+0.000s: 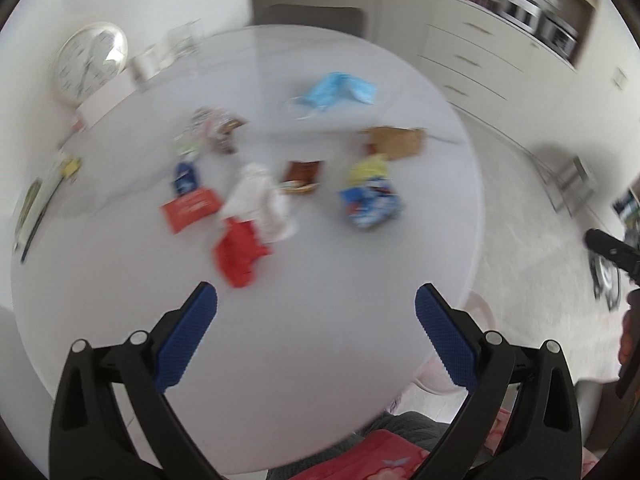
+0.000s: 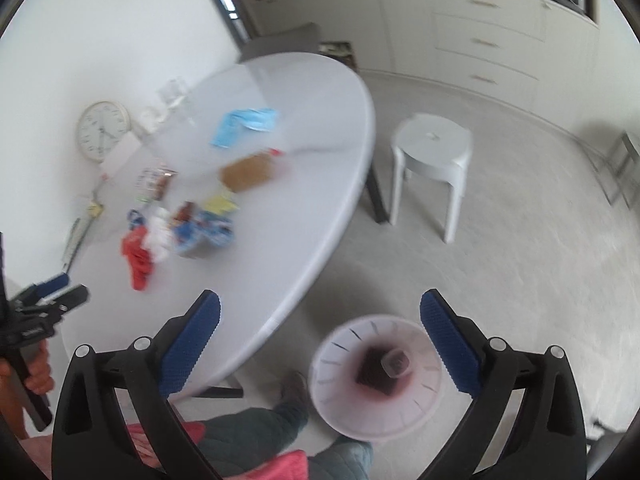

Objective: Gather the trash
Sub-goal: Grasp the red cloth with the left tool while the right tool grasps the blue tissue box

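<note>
Here both pairs of jaws stand wide and empty: the left gripper (image 1: pixel 316 324) hangs above the table (image 1: pixel 320 360), litter ahead, a red wrapper (image 1: pixel 238 254) nearest; the right gripper (image 2: pixel 320 330) hangs over the bin (image 2: pixel 378 376), apparently parked beside the table for drops.

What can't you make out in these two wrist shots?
- Print on the wrappers, both views: motion blur.
- Contents of the bin, right wrist view: blurred; something dark lies at the bottom.
- Shelf items, left wrist view: far and smeared.
- Right claw, left wrist view: cut by the edge.
</note>
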The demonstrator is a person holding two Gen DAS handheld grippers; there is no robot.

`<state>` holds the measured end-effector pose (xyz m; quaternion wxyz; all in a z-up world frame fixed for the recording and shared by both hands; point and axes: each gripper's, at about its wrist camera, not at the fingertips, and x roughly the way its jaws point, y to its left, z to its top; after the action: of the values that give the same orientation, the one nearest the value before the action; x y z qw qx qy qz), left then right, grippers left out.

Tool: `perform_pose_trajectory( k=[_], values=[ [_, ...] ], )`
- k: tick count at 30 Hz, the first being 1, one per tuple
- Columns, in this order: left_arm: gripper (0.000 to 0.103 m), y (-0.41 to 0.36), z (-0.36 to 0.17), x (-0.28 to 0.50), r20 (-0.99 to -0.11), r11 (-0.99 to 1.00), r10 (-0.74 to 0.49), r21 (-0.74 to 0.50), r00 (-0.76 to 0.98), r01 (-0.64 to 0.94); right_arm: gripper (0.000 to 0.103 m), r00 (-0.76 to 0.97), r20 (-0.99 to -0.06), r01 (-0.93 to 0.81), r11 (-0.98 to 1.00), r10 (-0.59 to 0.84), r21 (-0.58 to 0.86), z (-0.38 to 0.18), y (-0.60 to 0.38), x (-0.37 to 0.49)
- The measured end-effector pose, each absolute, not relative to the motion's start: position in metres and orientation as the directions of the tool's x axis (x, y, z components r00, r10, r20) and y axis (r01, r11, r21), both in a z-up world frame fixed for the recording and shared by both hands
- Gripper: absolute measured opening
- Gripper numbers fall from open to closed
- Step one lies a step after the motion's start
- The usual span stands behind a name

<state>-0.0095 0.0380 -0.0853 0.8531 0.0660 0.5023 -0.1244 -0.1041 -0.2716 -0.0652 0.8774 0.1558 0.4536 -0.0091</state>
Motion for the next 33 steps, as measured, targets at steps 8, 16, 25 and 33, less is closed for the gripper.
perform_pose_trajectory(
  k=[8,16,25,33],
  values=[
    [0.095,0.089,-0.097,0.018,-0.88,0.973,-0.149,-0.049,0.45,0.226,0.1,0.59,-0.789,0.057,0.966,0.171,0.252,-0.048,-0.201,-0.056],
    [0.095,0.096,-0.113,0.048,-0.89,0.955,-0.192,-0.073,0.414,0.287,0.1,0.56,-0.814,0.051,0.974,0.156,0.222,-0.053,-0.161,-0.029],
    [0.083,0.09,-0.184,0.091,-0.927,0.956,-0.171,-0.073,0.335,0.285,0.1,0.491,-0.864,0.069,0.983,0.116,0.171,-0.075,-0.144,-0.011],
    [0.04,0.09,-0.203,0.102,-0.931,0.956,-0.178,-0.087,0.317,0.281,0.1,0.438,-0.891,0.085,0.982,0.117,0.17,-0.097,-0.138,-0.001]
  ],
)
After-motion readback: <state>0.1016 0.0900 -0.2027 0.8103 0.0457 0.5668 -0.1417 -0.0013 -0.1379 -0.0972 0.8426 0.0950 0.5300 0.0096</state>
